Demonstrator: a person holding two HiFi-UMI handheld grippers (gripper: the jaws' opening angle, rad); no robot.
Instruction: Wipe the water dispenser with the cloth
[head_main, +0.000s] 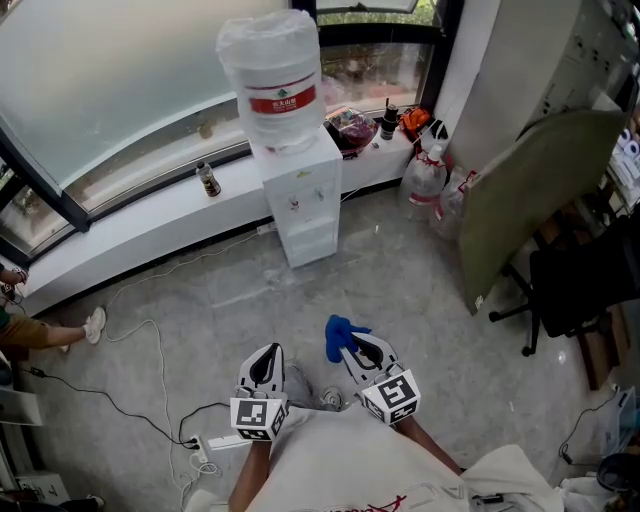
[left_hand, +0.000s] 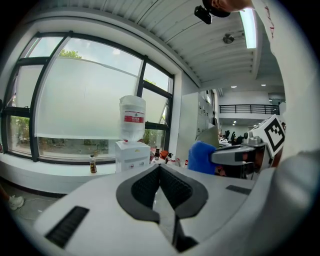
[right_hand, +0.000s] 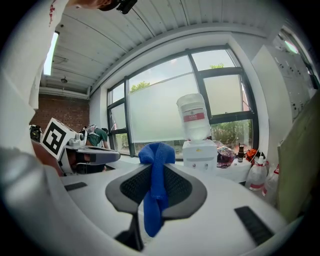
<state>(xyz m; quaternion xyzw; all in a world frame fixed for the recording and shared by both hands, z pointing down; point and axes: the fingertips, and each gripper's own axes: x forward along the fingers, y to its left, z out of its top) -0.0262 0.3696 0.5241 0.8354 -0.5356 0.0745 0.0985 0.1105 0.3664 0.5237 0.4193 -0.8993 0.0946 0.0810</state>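
Observation:
A white water dispenser (head_main: 300, 195) with a clear bottle (head_main: 272, 78) on top stands against the window ledge, well ahead of both grippers. My right gripper (head_main: 352, 350) is shut on a blue cloth (head_main: 340, 334), which sticks out past its tips; in the right gripper view the cloth (right_hand: 156, 185) hangs pinched between the jaws, with the dispenser (right_hand: 201, 152) beyond. My left gripper (head_main: 265, 366) is shut with nothing in it. In the left gripper view its jaws (left_hand: 160, 172) meet, and the dispenser (left_hand: 132, 155) stands far off.
A small brown bottle (head_main: 208, 179) stands on the ledge. Bags and plastic bottles (head_main: 428, 175) crowd the right of the dispenser. A leaning board (head_main: 530, 190) and black chair (head_main: 575, 275) stand right. Cables and a power strip (head_main: 215, 441) lie on the floor left. A person's shoe (head_main: 94, 324) shows far left.

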